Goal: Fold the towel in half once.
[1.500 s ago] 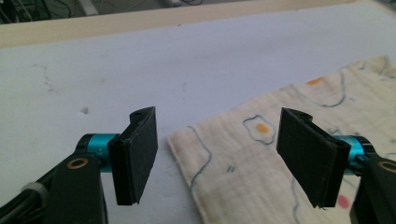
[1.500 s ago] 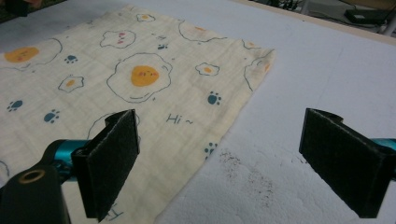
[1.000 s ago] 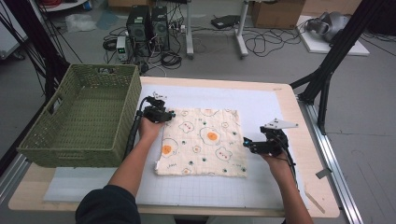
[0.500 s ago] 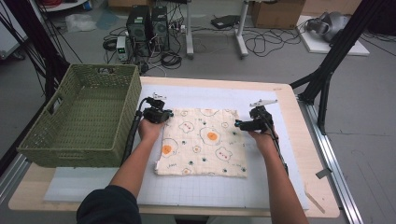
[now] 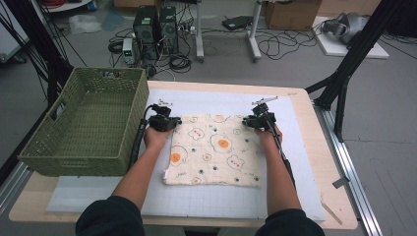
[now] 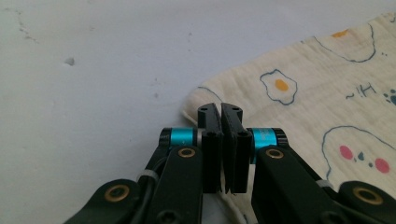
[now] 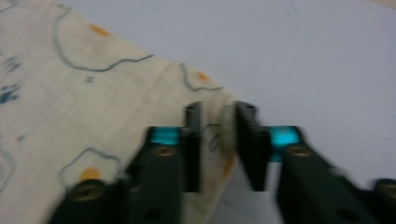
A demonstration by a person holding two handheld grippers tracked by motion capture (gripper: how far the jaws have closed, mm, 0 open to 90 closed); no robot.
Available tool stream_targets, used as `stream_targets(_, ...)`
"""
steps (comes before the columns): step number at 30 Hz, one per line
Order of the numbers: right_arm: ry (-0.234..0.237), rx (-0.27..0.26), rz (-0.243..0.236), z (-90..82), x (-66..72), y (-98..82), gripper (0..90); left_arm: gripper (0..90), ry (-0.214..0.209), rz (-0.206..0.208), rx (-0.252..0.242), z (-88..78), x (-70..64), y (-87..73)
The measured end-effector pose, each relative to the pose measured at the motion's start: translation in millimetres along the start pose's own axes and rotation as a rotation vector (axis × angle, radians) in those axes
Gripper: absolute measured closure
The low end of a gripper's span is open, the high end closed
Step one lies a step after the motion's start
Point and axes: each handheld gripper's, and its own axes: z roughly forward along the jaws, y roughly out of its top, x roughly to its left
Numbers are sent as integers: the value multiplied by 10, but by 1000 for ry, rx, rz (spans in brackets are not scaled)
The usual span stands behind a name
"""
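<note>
From the high view, a cream, egg-printed muslin cloth (image 5: 212,151) lies flat on the white gridded mat (image 5: 295,162) beside the green woven basket (image 5: 83,123). The left gripper (image 5: 167,122) sits at its far left corner, the right gripper (image 5: 253,121) at its far right corner.

The left gripper view shows the jaws pressed together on that corner.

The right gripper view, blurred, shows jaws just closing, a gap remaining, cloth corner between them.
</note>
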Motion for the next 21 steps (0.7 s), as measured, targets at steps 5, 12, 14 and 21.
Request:
stream_targets(5,-29,-45,-17,-93,35,39,864,867,-8,3,-83,-97,13,60)
stream_targets(12,-33,-160,-28,-301,75,101,864,866,-26,33,-174,-282,-10,84)
stream_targets(14,-25,-174,-51,-353,114,99,863,866,-35,59,-167,-331,-26,90)
stream_targets(21,1,-180,-61,-413,207,-54,864,867,-64,109,-182,-448,-168,128)
